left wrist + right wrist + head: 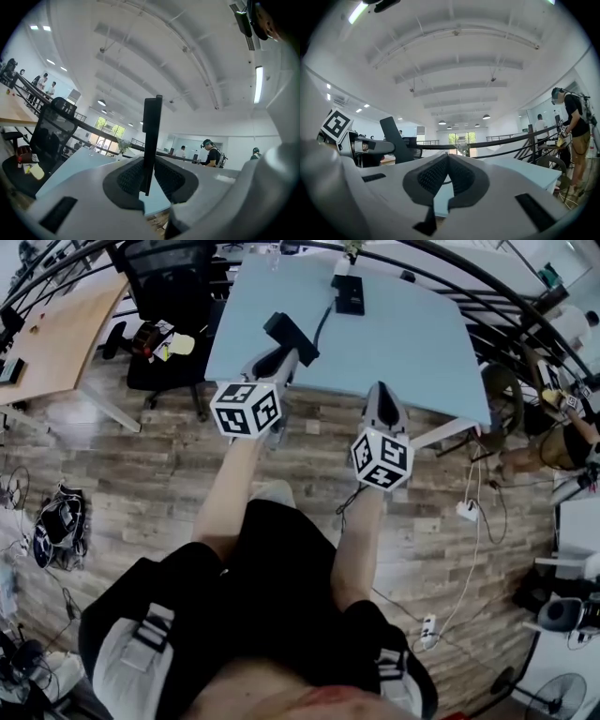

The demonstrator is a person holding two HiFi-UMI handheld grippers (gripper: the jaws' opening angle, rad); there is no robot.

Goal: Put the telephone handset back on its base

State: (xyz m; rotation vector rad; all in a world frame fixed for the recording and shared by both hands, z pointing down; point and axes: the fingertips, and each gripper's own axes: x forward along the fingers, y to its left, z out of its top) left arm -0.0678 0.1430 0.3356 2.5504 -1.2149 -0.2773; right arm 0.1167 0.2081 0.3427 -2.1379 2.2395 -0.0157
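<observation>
Left gripper [278,360] pinching the black telephone handset [291,337] at the light blue table [412,343], cord [325,320] running to the base [349,294], right gripper [382,397] squeezed closed, holding nothing.

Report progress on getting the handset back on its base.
Done: the left gripper has the handset clamped in its jaws, held above the table's near side. In hand: the handset is off the base, with the cord running to it across the table. Left: reach the base and set the handset on it. The right gripper is shut and empty.
</observation>
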